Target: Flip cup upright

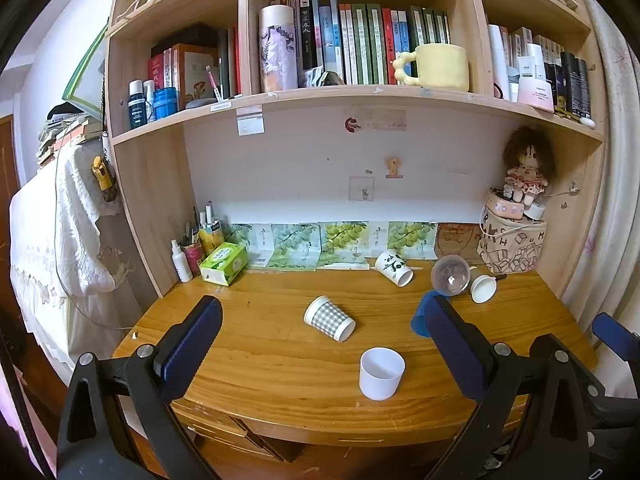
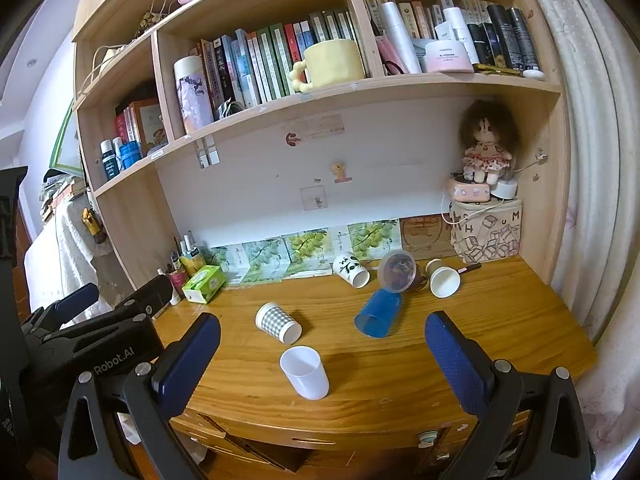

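Observation:
Several cups are on the wooden desk. A white cup stands upright near the front edge. A grey checked cup lies on its side. A blue cup lies on its side. A panda cup, a clear cup and a white paper cup lie further back. My left gripper and right gripper are both open and empty, held above the desk's front edge.
A green tissue box and a pen holder stand at the back left. A patterned box with a doll stands at the back right. Bookshelves hang above. The left gripper's body shows at the left of the right wrist view.

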